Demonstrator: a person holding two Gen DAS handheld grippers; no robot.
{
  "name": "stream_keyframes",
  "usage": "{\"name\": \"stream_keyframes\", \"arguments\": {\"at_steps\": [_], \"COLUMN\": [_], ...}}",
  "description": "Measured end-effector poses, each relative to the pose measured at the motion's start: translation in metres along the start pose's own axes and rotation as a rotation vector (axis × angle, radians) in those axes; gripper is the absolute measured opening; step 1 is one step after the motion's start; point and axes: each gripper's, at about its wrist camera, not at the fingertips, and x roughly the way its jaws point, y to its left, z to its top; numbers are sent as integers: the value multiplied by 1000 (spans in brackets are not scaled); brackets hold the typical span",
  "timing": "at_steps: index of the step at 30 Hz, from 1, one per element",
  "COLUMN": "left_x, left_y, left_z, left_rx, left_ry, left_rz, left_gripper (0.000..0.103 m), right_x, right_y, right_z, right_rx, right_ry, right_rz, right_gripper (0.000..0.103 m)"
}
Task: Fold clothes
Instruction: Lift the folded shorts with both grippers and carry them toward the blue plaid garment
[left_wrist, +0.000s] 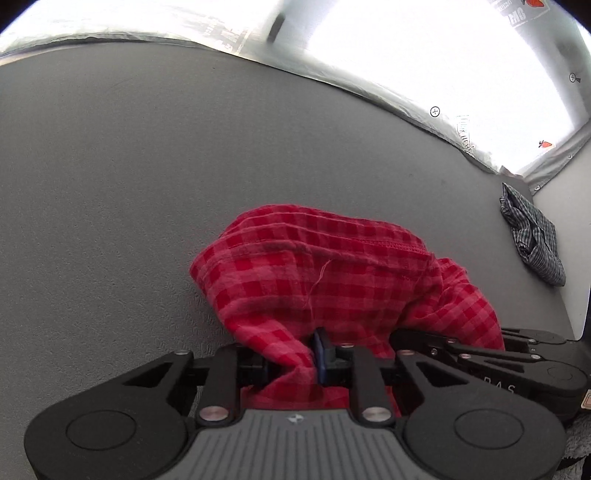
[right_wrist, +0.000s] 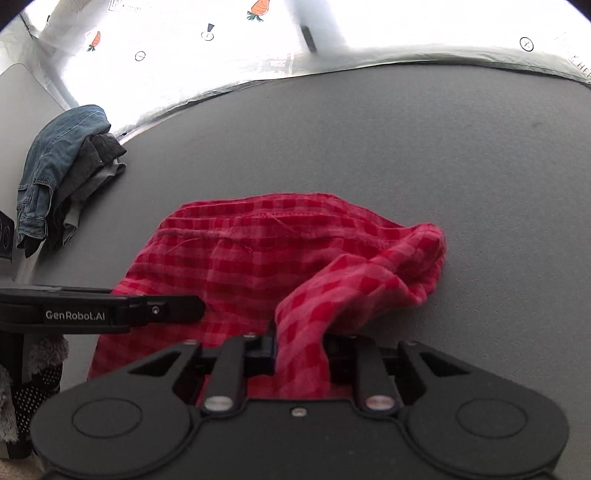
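Red checked garment (left_wrist: 317, 280) (lower centre): we keep left gripper (left_wrist: 295, 363) and right gripper (right_wrist: 301, 356) clamped on cloth, tensioning evenly.

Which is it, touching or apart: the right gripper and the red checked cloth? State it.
Touching. The right wrist view shows the red checked cloth pinched between the right gripper fingers.

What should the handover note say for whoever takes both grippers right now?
Left gripper: shut on the red checked garment.
Right gripper: shut on the same garment, at another bunched part.
Garment: crumpled on the grey table, not laid flat.
Nearby: denim pile at one table edge, dark checked cloth at another.
Done: both grips.
Left: spread it, fold it.
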Motion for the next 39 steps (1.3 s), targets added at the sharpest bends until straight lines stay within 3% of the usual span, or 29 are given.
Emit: {"name": "stream_keyframes", "arguments": {"at_steps": [3,11,19,26,30,33,36,39], "left_x": [-5,-53,-62,-45,-1,32,75,106], "left_y": [-13,-52,-152,-278,-350,-399,-448,-497], "left_z": [3,33,61,54,38,31,35,45], "left_rx": [32,46,178,275,244,193,218,254], "left_ry": [-15,-143,-251,-331,-342,-359,-344,-344], "left_rz": [5,-144,-284,-272,-235,-268,-280,-268], "left_gripper": [11,9,10,10,11,11,12,12], "right_x": [-6,-82,-177,-243,-272,-299,-311,-330], "right_y": [16,19,-29,-119,-192,-255,-311,-377], "right_z": [3,14,25,15,9,6,5,13], "right_rx": [-52,-8,19,44,31,-13,-63,7], "right_ry": [-23,-215,-402,-515,-537,-538,-535,-560], "right_rz": [-55,-182,-321,-376,-376,-381,-452,-446], "right_gripper": [5,5,5,5,5,5,5,6]}}
